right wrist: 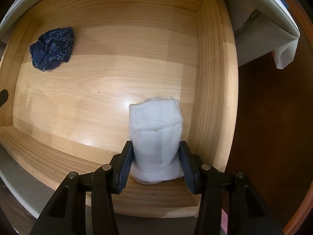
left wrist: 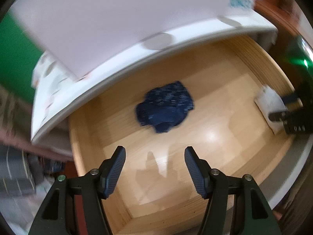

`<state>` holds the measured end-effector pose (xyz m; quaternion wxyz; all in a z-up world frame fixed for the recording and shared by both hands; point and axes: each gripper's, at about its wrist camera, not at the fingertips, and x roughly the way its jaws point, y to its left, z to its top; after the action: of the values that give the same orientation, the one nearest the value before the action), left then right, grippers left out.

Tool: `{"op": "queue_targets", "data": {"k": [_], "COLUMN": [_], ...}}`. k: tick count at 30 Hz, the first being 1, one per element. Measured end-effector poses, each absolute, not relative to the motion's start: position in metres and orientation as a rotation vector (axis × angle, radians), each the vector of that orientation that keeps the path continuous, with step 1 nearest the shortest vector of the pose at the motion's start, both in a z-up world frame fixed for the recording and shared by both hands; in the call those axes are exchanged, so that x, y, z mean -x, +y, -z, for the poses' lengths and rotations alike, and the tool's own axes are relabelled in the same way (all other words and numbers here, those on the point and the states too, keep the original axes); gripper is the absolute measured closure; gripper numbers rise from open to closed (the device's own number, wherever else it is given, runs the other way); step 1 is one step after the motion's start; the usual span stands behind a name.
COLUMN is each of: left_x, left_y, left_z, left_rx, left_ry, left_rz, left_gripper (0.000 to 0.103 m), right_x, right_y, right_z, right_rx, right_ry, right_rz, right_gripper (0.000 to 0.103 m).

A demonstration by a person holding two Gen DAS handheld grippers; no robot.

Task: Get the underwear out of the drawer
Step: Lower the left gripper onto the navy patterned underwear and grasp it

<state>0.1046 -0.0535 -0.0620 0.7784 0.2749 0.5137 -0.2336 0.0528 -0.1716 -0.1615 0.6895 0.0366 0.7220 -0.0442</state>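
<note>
Pale wooden boards form the floor and walls of an open drawer (right wrist: 213,62), seen from above by 2 cameras. Only 2 garments lie inside. A crumpled dark blue underwear (right wrist: 52,50) with small white flecks sits on the drawer floor near the back left corner, as the right camera shows it, touching nothing else. It is bunched into a rough lump, so no clear long axis or facing can be told.

Near the front right corner, the right hand-held gripper (right wrist: 155,161) has its 2 pads on either side of a folded white sock bundle (right wrist: 154,129), pressing its flanks. The bundle's long axis runs away from the camera, cuff end farthest.

Hovering over the drawer's middle, the left hand-held gripper (left wrist: 154,169) stands about half open and empty, with the blue lump ahead of it; this view is blurred.

To do this step well, I judge, the left hand-held gripper should come straight down over the lump's highest fold, straddle it, and close before lifting.
</note>
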Motion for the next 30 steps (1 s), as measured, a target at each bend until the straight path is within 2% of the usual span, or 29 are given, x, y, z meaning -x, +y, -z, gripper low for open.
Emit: {"op": "queue_targets", "data": {"k": [9, 28, 30], "left_x": [-0.121, -0.169, -0.174], "left_y": [-0.085, -0.108, -0.106], "left_z": [0.082, 0.124, 0.126], "left_rx": [-0.785, -0.832, -0.828], "left_ry": [1.102, 1.105, 1.086], "left_rz": [0.639, 0.778, 0.775], "left_gripper": [0.039, 0.039, 0.046], "right_x": [-0.048, -0.053, -0.055], "right_y": [-0.174, -0.172, -0.172], "right_z": [0.149, 0.143, 0.145], "right_rx": [-0.098, -0.127, -0.118], "right_ry": [1.613, 1.633, 1.638], "right_rz": [0.092, 0.110, 0.111], "right_gripper": [0.059, 0.057, 0.056]}}
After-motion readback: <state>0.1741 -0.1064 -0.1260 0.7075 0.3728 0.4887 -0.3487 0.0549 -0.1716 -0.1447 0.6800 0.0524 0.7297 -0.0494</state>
